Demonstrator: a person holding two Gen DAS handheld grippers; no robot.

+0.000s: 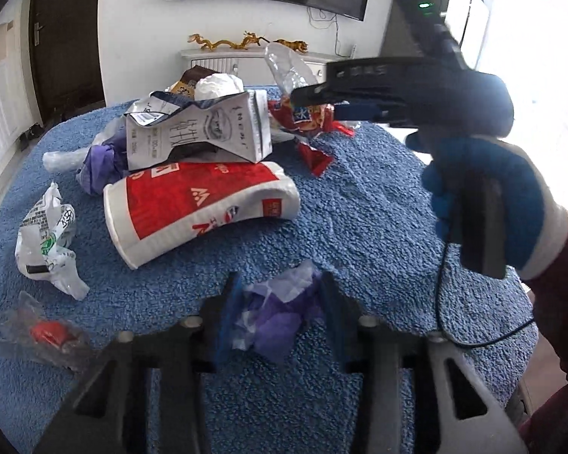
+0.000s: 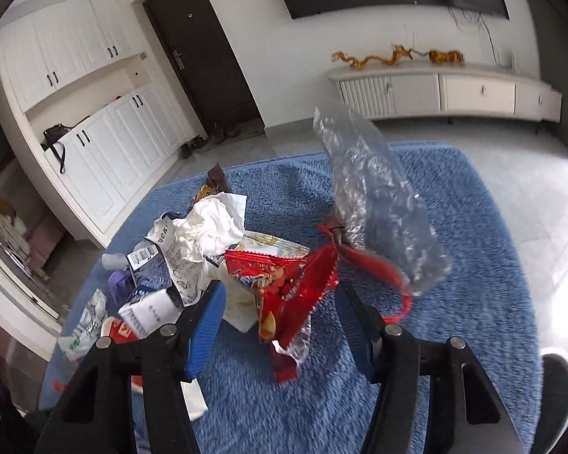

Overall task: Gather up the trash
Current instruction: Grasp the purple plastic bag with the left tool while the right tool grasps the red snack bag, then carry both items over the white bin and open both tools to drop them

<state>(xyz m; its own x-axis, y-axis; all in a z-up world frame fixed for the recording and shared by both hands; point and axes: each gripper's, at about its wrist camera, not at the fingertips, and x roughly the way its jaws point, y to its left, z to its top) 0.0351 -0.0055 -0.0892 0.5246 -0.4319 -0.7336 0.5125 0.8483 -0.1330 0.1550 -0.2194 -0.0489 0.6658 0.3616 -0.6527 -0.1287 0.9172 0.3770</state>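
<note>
The left hand-held gripper (image 1: 282, 316) sits low over the blue-carpeted desk (image 1: 359, 204), its blue pads set either side of a crumpled purple glove (image 1: 280, 321) mixed with clear film; whether the pads press it I cannot tell. Beyond it lies a trash pile: a red-and-white paper cup (image 1: 200, 208) on its side, its mouth toward the camera and nothing visible inside, with a crushed milk carton (image 1: 204, 132) resting on top of it and a wad of white tissue (image 1: 217, 85) behind the carton. A second purple glove (image 1: 98, 166) lies left of the cup, a crumpled white wrapper (image 1: 49, 238) further left, and a clear bag holding something red (image 1: 45, 333) near the edge. The right hand-held gripper (image 2: 280, 302) stands wide, around a torn red snack bag (image 2: 284, 287) with peanuts printed on it; contact is unclear. A clear plastic bag (image 2: 375, 204) rises above the red one, looking empty.
</note>
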